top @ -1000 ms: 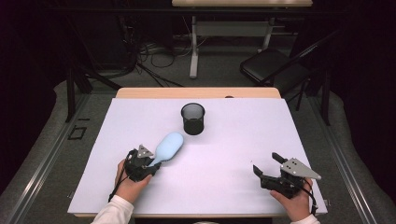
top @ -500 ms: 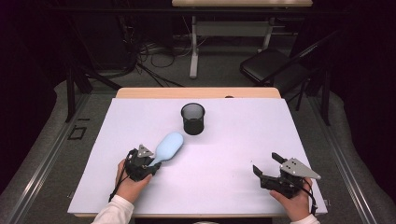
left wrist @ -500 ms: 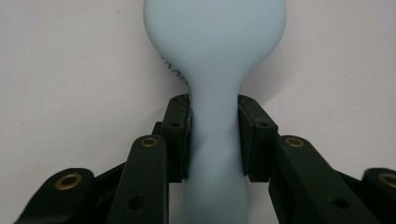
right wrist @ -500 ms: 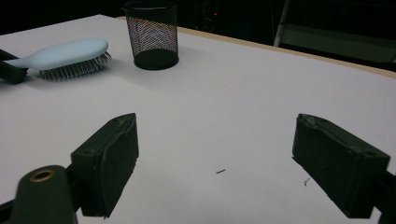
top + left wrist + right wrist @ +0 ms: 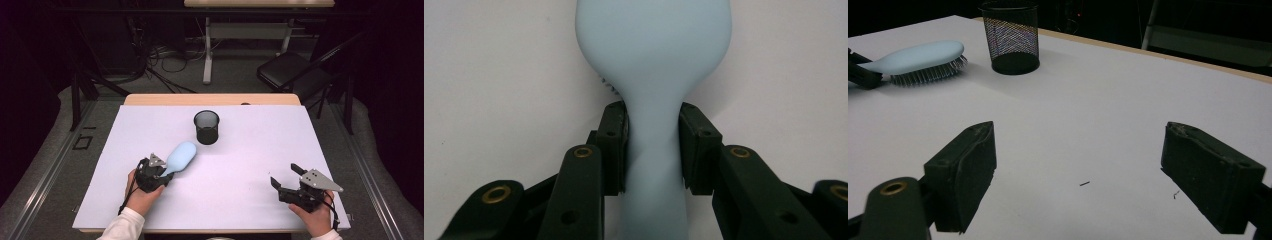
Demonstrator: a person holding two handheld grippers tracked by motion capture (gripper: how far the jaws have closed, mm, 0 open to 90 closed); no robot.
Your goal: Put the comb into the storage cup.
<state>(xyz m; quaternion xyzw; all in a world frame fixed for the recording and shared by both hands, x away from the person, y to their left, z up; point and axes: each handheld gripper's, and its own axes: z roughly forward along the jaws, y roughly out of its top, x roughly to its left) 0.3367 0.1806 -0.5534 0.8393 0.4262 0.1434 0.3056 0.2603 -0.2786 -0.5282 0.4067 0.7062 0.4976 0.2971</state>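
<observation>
A pale blue hairbrush (image 5: 180, 155) lies bristles down on the white table (image 5: 250, 165), its head pointing toward the black mesh cup (image 5: 206, 127). My left gripper (image 5: 161, 172) is shut on the brush's handle (image 5: 654, 150), with both pads pressing its sides in the left gripper view. My right gripper (image 5: 286, 175) rests near the front right of the table, jaws wide open with nothing between them (image 5: 1080, 165). In the right gripper view the hairbrush (image 5: 918, 60) and the mesh cup (image 5: 1011, 36) sit far off to the left.
The table's wooden far edge (image 5: 212, 99) runs behind the cup. Beyond it stand a black chair (image 5: 295, 72), a desk leg and loose cables on the floor. A broad stretch of bare tabletop lies between the two grippers.
</observation>
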